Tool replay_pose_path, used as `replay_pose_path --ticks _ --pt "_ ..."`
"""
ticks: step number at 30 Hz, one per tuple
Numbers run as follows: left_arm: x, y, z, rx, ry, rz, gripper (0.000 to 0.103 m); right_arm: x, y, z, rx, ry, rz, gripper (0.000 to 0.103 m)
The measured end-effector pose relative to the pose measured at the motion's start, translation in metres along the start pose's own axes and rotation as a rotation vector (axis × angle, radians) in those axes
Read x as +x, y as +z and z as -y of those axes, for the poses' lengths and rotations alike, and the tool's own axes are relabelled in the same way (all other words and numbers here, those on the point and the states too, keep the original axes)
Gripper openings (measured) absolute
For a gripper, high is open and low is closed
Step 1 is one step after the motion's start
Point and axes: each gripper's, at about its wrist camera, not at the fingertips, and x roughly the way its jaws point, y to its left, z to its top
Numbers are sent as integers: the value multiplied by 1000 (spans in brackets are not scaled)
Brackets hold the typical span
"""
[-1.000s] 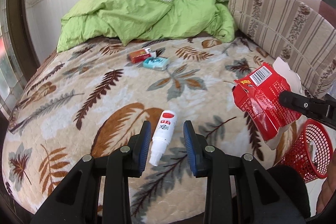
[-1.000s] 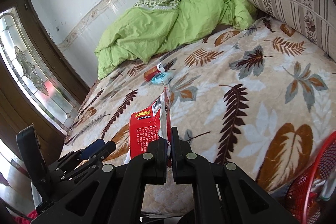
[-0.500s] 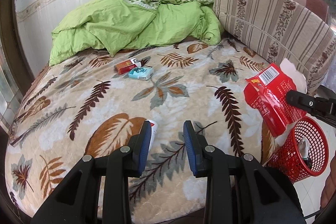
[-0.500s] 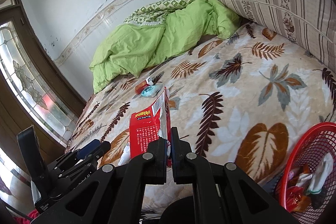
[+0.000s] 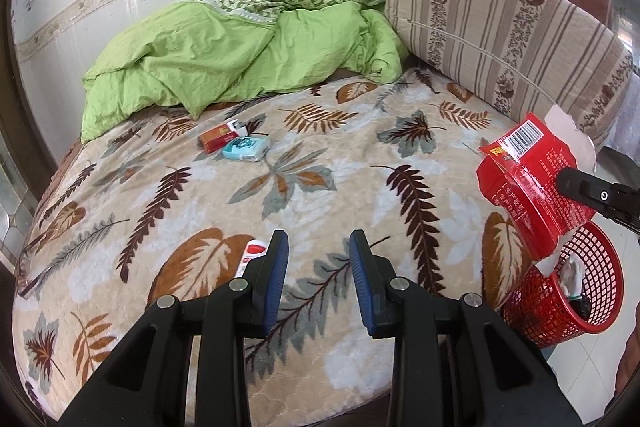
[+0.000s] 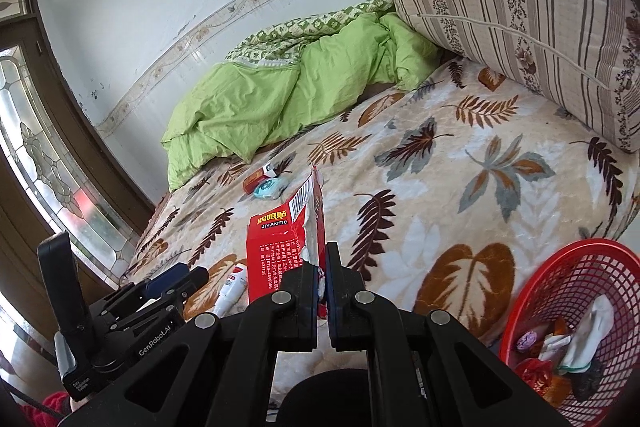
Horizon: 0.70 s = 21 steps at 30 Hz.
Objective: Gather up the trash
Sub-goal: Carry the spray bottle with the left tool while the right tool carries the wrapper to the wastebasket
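Bedroom scene: a bed with a beige leaf-print blanket (image 5: 320, 187), a crumpled green duvet (image 5: 240, 63) bunched up by the far wall, and a big striped cushion (image 5: 512, 39) leaning along the bed's right side. The right gripper (image 6: 323, 267) is clamped tight on a torn red box (image 6: 280, 247), pinching its ragged edge between the pads so the box stands up in front of the camera, barcode flap on top. From the left wrist view that same box (image 5: 532, 187) hangs in the air off the bed's right edge, above a red mesh basket (image 5: 560, 311) on the floor that already has some wrappers and scraps in it. The left gripper (image 5: 318, 255) hovers over the near edge of the bed with its blue-padded jaws parted and nothing between them. Just left of its left pad a small white tube with a red label (image 5: 250, 259) lies on the blanket, mostly hidden behind the jaw. Further back, near the duvet, a small red carton (image 5: 218, 139) and a light blue packet (image 5: 246, 149) sit touching each other.
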Motion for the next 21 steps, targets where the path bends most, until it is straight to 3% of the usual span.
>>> replay_pose_path --ticks 12,21 --pt "5 14 38 62 -62 0 30 -29 3 36 53 -81 50 4" --pt "4 29 79 108 -161 -11 30 -63 2 81 128 -181 101 4"
